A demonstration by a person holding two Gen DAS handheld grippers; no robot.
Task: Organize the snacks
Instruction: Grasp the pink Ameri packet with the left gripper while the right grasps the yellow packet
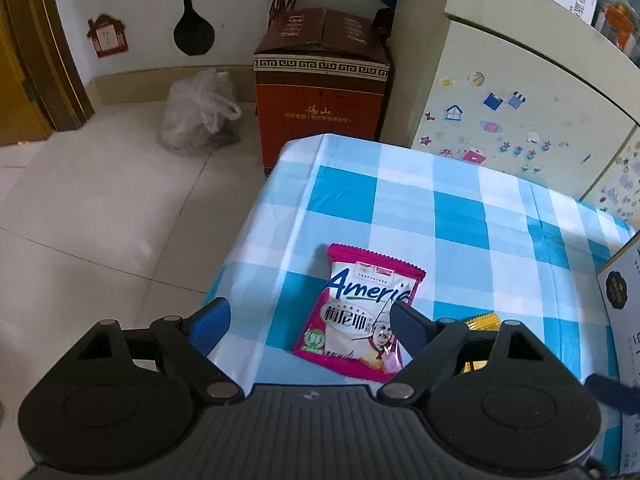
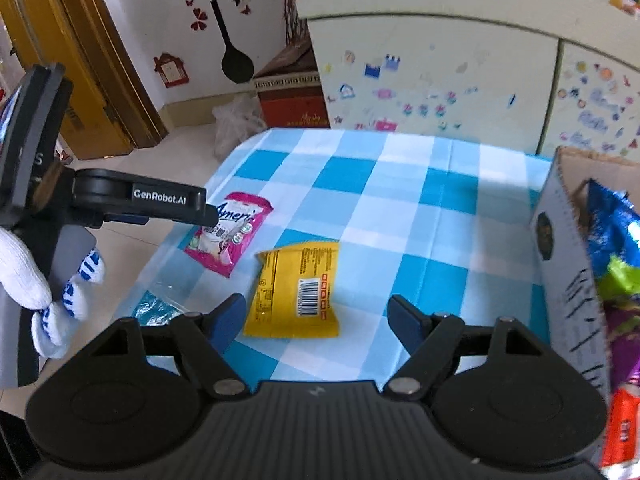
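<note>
Several snack bags already sit in the cardboard box [image 2: 568, 264] at the table's right edge, while the pink packet [image 1: 362, 314] and yellow packet [image 2: 296, 290] near its left edge wait under the left gripper [image 1: 310, 326] and right gripper [image 2: 316, 320], both spread wide and empty.

Pink snack packet [image 2: 229, 232] lies flat, mid-left of right-wrist frame; yellow packet [image 2: 295, 290], barcode up, flat at centre. Cardboard box [image 2: 568, 264] of snacks, right edge.

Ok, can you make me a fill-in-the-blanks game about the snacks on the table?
1. The pink snack packet lies on a tablecloth checked in white and ____.
2. The packet with a barcode, in front of the right gripper, is coloured ____.
3. The fingers of the left gripper are spread ____, holding nothing.
4. The cardboard box on the table's right already holds ____.

Missing words: blue; yellow; open; snacks
</note>
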